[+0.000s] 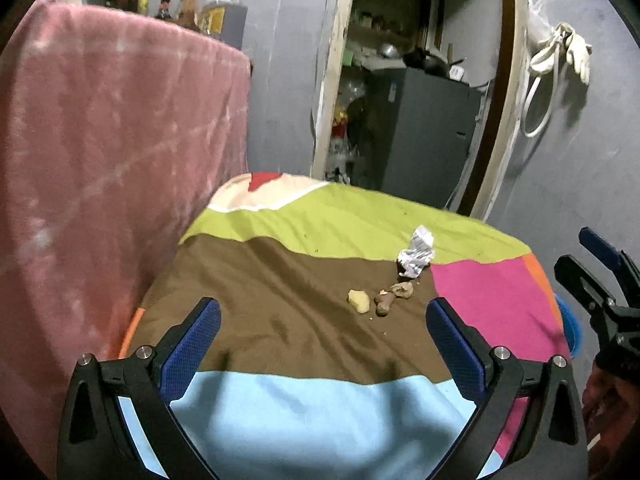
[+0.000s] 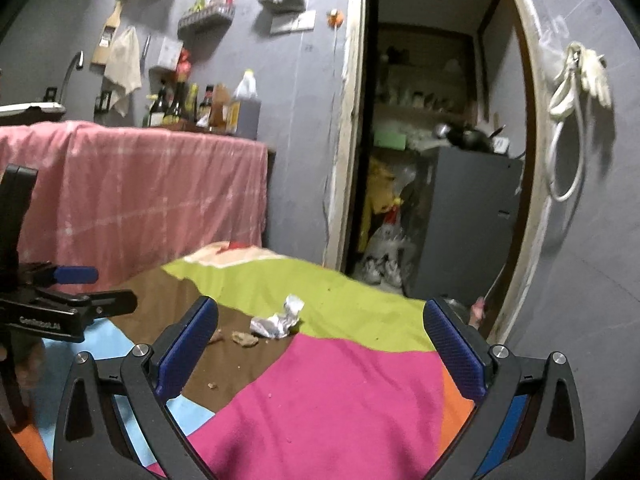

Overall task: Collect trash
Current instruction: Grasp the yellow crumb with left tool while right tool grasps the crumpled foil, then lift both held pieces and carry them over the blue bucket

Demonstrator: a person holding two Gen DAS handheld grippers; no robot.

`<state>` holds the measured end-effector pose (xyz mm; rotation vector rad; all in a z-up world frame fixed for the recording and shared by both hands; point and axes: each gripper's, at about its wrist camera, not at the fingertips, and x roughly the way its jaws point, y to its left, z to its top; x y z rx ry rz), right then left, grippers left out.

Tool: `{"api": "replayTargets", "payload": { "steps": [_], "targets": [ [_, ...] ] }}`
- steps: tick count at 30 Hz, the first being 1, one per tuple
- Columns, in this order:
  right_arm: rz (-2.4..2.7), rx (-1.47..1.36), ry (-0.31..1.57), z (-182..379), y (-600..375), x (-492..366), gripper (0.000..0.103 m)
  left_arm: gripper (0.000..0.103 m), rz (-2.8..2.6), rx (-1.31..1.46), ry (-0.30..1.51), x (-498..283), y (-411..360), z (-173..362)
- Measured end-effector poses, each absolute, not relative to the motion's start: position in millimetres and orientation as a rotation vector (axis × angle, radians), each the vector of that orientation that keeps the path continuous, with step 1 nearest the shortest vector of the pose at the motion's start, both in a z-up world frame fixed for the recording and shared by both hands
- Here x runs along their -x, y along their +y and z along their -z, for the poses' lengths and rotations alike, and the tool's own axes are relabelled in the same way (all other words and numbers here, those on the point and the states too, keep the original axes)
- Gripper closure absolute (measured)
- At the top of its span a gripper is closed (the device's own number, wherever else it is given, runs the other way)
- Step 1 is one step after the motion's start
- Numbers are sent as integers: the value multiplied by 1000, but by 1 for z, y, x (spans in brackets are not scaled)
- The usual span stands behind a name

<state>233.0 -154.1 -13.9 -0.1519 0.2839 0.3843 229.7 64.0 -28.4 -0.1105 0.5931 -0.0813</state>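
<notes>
Beneath your left gripper (image 1: 323,312) and right gripper (image 2: 320,312), both spread wide and empty, colour-block cloth (image 1: 304,280), ahead food scraps (image 1: 380,300), crumpled wrapper (image 1: 416,250) just beyond, farther off pink-draped counter (image 2: 140,188), open doorway (image 2: 432,140).

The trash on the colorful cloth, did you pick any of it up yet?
Nothing looks collected yet. The left gripper and right gripper are both open and empty, above the cloth. Nothing is in hand. Left to pick up: the crumpled wrapper, the yellowish food scrap, two brown scraps beside it, and small crumbs. No bin can be made out in either view.
</notes>
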Motion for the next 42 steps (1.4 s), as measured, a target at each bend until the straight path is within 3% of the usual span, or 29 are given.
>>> {"api": "replayTargets", "payload": {
  "steps": [5,8,12,14,18,22,33,39,42],
  "targets": [
    [-432,162,371,25,-145,-258,7,32,127,105,680,-251,61,42],
    [-454,160,425,30,-140,-276,14,42,152,102,718,-262,58,47],
    [-488,120,515,37,-135,-303,16,53,193,101,767,-276,53,55],
    [-494,107,549,40,-133,-314,17,64,203,102,784,-282,52,58],
    [-505,117,598,46,-126,-332,21,69,219,114,809,-293,51,64],
    [-525,105,654,52,-119,-353,27,81,239,102,820,-300,49,65],
    [-571,90,828,77,-96,-391,42,81,275,82,876,-310,45,74],
    [-596,97,864,82,-92,-394,58,87,249,66,873,-311,39,75],
    [-607,96,880,84,-91,-395,74,87,246,93,869,-309,42,75]
  ]
}}
